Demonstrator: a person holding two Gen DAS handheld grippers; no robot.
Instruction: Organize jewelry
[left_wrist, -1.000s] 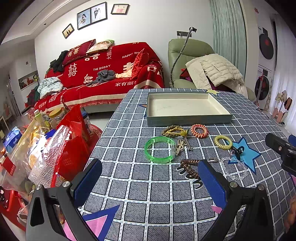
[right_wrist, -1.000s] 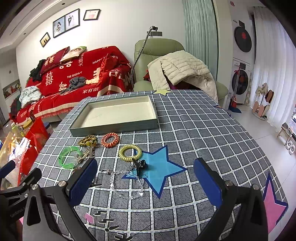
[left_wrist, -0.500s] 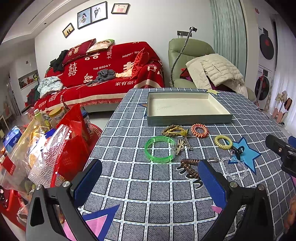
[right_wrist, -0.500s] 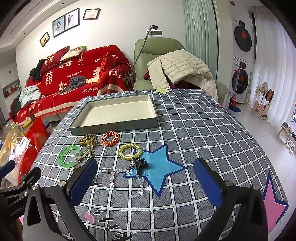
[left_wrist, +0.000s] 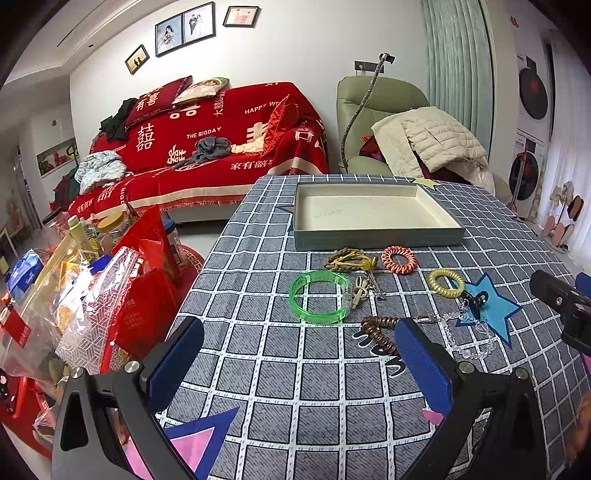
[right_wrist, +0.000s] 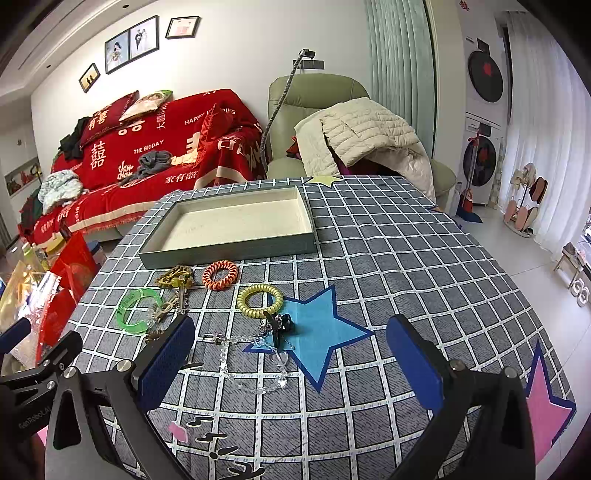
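An empty grey tray (left_wrist: 376, 236) (right_wrist: 229, 249) sits at the far side of the checked tablecloth. In front of it lie a green bangle (left_wrist: 318, 302) (right_wrist: 137, 312), a braided olive bracelet (left_wrist: 347, 258), an orange coil tie (left_wrist: 399, 259) (right_wrist: 220, 274), a yellow coil tie (left_wrist: 446, 283) (right_wrist: 260, 300), a brown coil tie (left_wrist: 376, 332), a black clip (right_wrist: 281, 325) and a clear bead chain (right_wrist: 255, 369). My left gripper (left_wrist: 299, 365) is open and empty, near the brown coil. My right gripper (right_wrist: 291, 369) is open and empty over the bead chain.
Bags of snacks in red and clear packaging (left_wrist: 85, 302) stand off the table's left edge. A red sofa (left_wrist: 207, 147) and a green armchair with a white jacket (left_wrist: 424, 144) lie beyond the table. The right gripper's body (left_wrist: 561, 306) shows at the left view's right edge.
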